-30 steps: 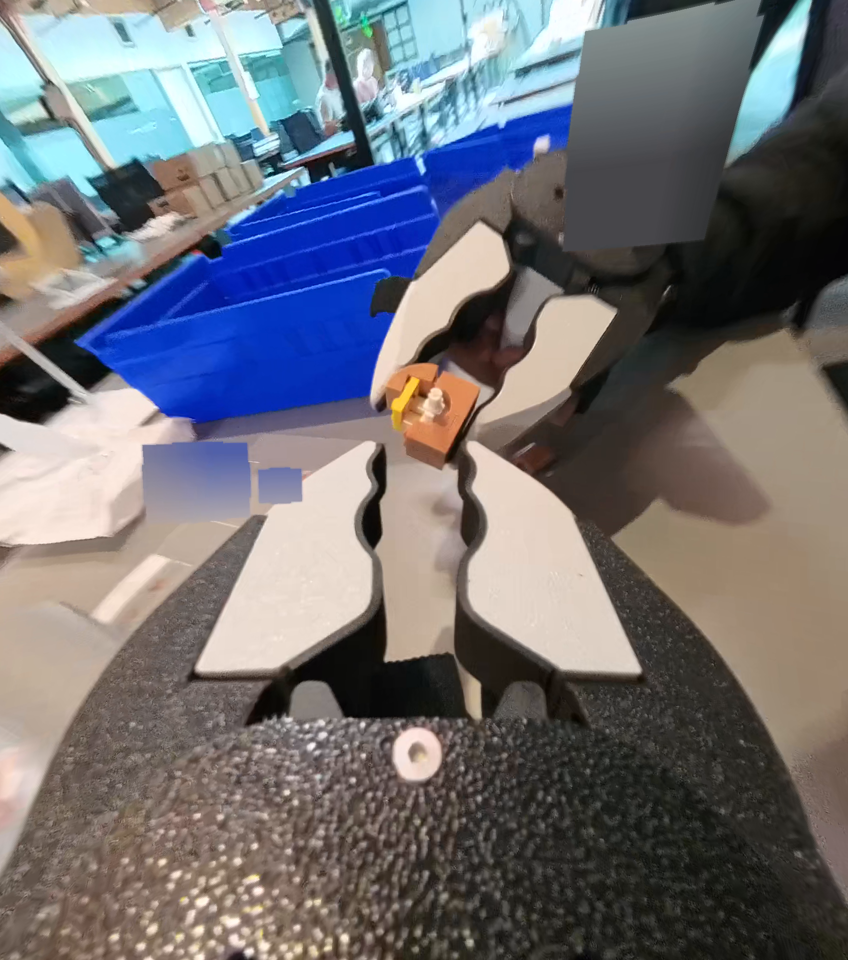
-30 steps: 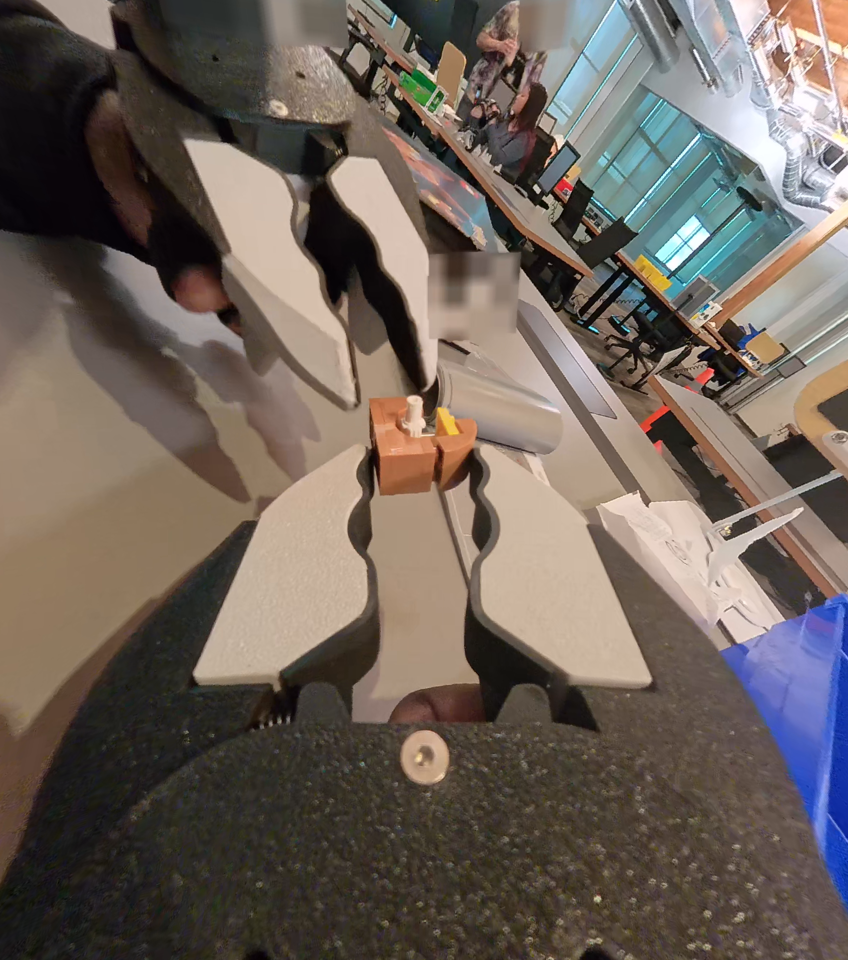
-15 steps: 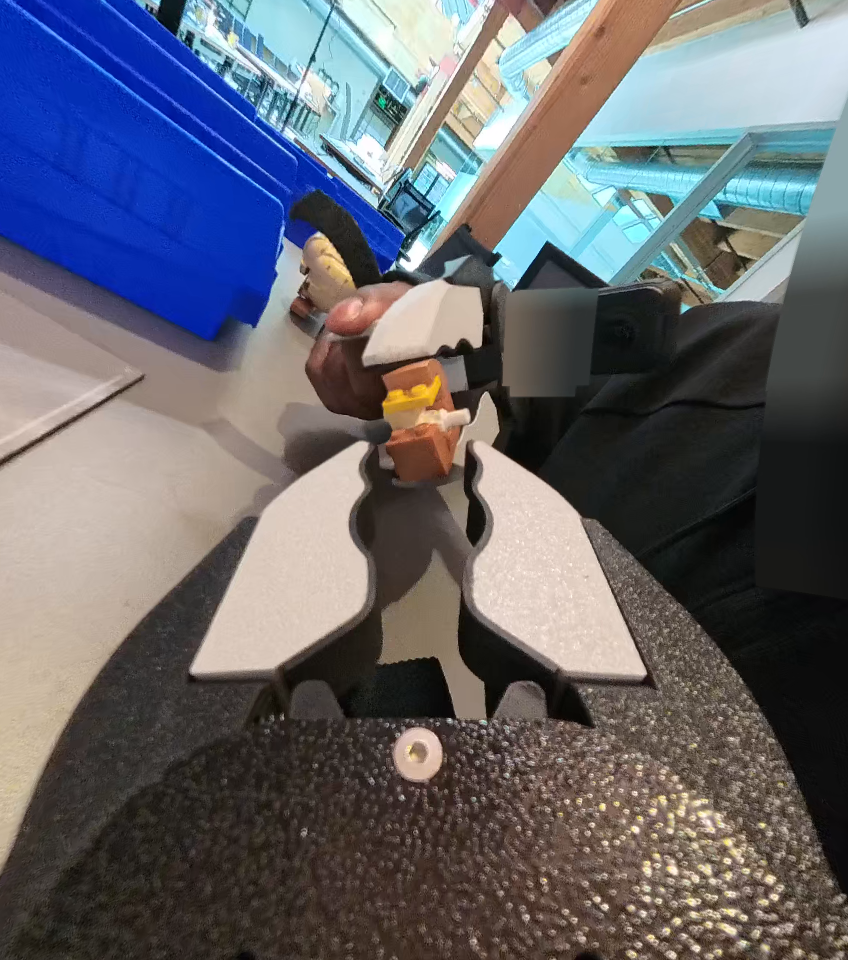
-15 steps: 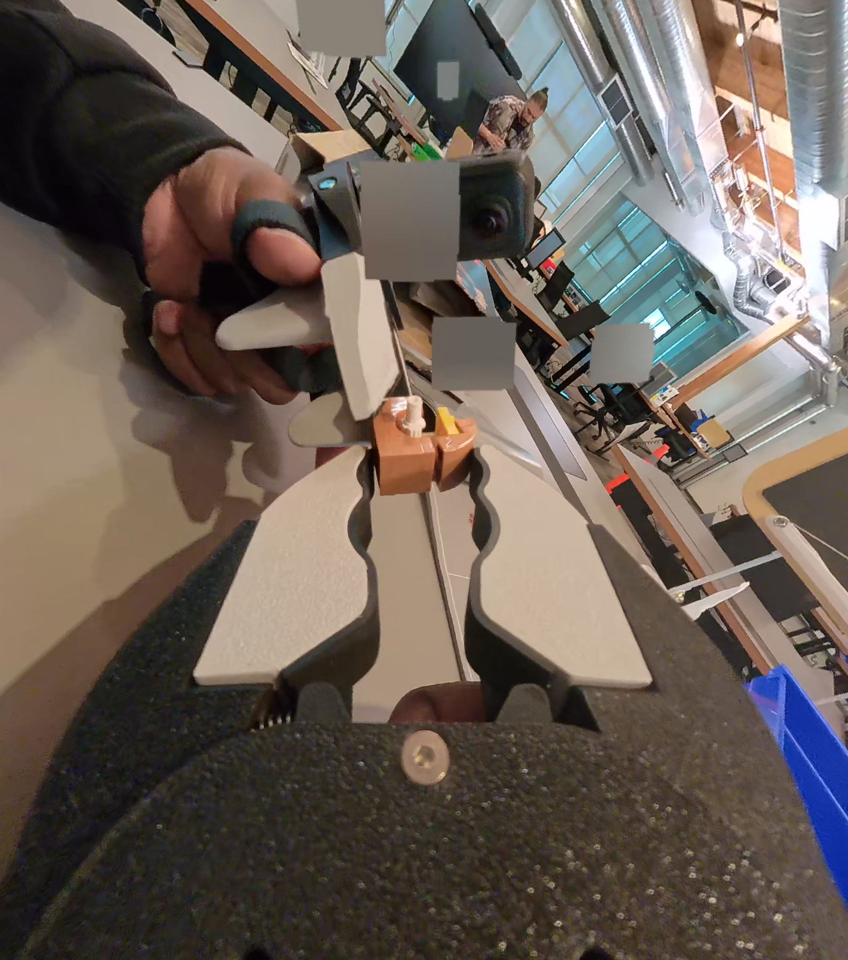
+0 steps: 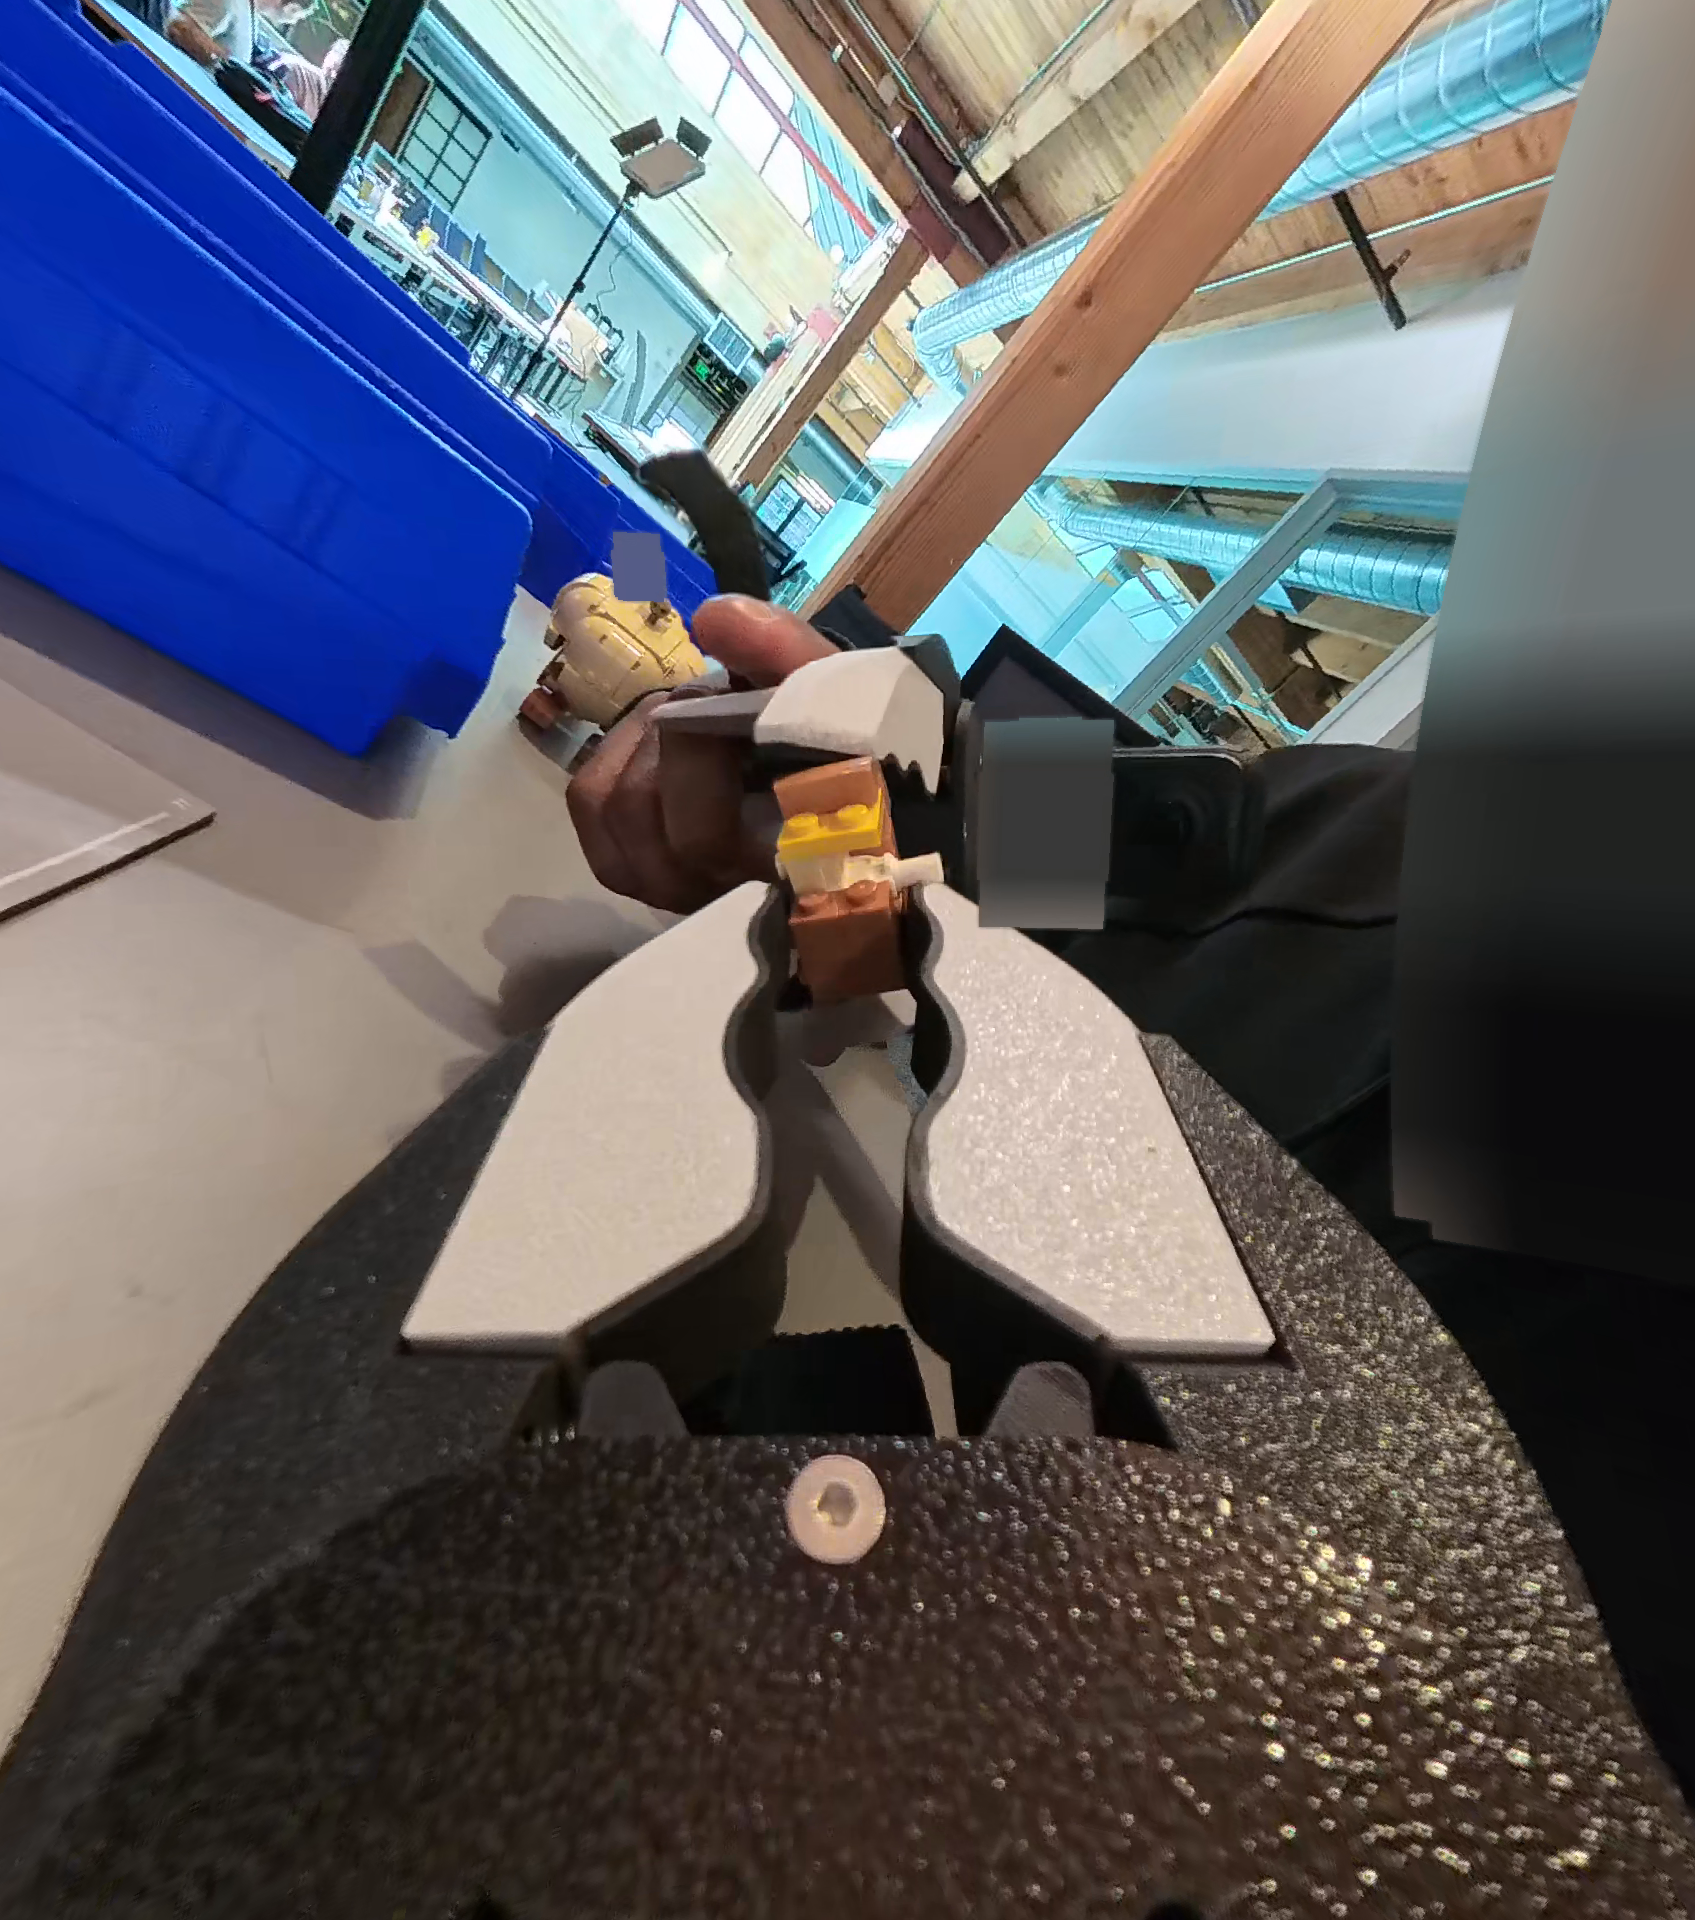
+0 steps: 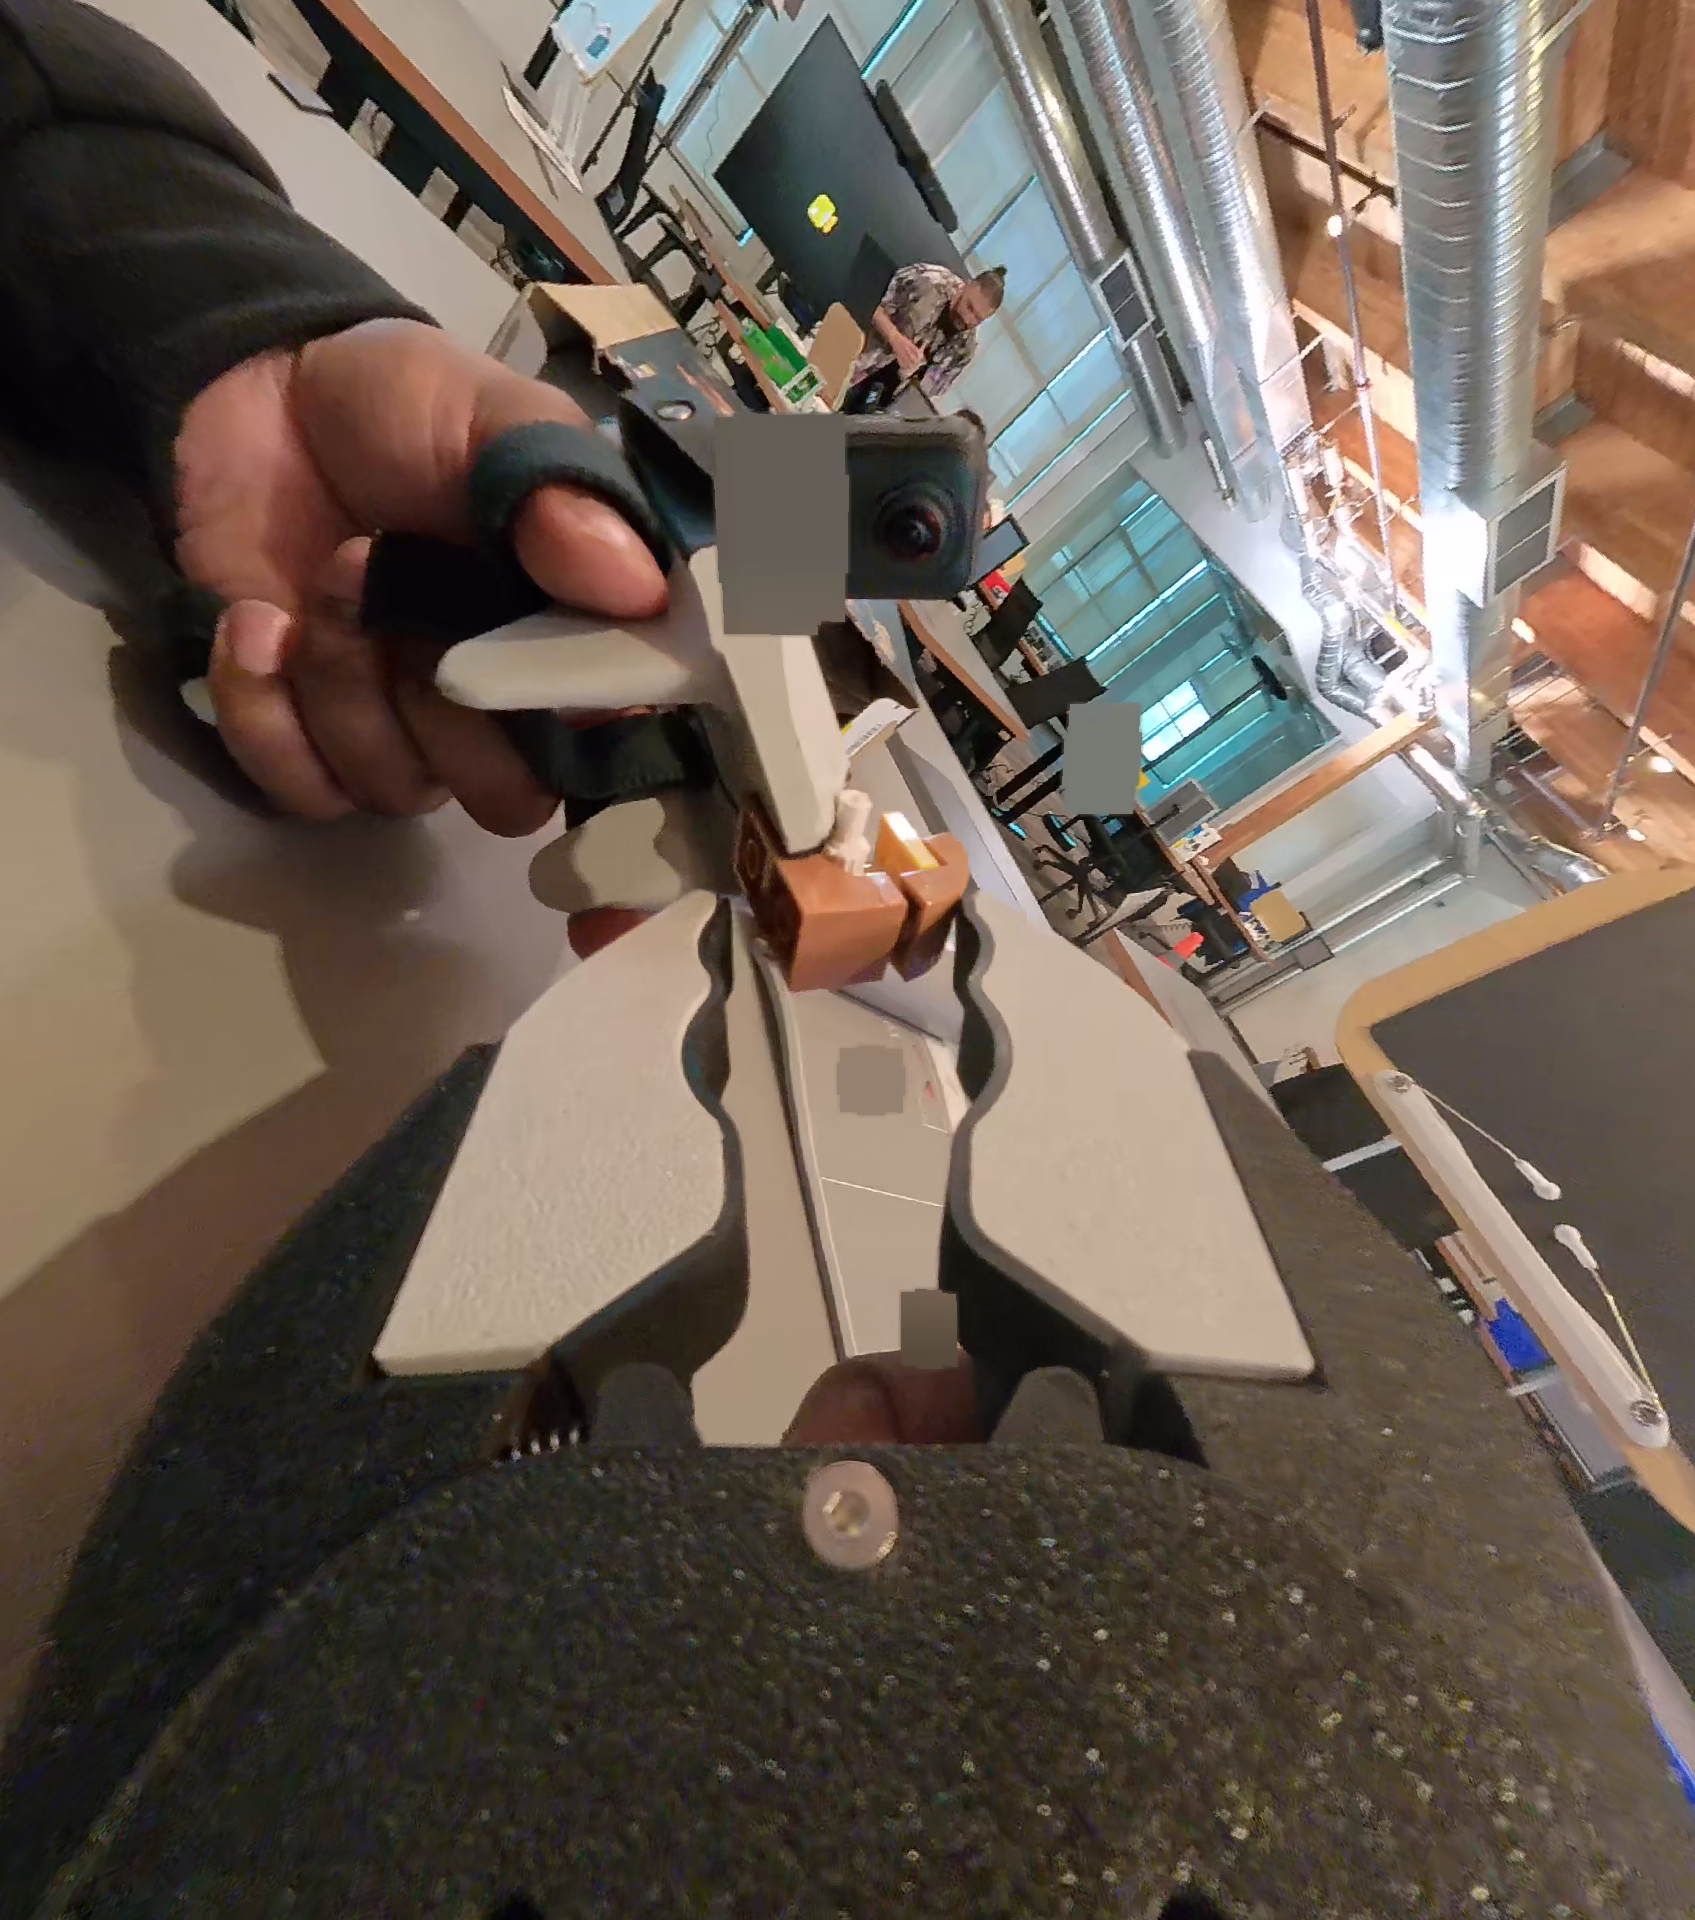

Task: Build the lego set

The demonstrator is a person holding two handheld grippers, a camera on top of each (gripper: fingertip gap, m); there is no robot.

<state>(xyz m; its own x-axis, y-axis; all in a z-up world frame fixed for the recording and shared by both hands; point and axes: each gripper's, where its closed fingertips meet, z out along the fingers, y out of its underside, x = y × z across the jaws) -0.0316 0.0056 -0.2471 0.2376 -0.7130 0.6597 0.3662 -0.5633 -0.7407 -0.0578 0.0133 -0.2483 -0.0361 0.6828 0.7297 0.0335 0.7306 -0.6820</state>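
My left gripper (image 5: 848,940) is closed on the lower brown brick of a small brick assembly (image 5: 838,878), mid-frame. My right gripper (image 6: 838,935) clamps the same assembly (image 6: 848,904) across its brown blocks. I'd judge it best to keep both grips square and avoid the white peg (image 5: 910,865). Behind, upper left, a tan brick model (image 5: 614,649) lies by blue bins (image 5: 199,468) on the desk (image 5: 147,1039). The far pads are hidden.
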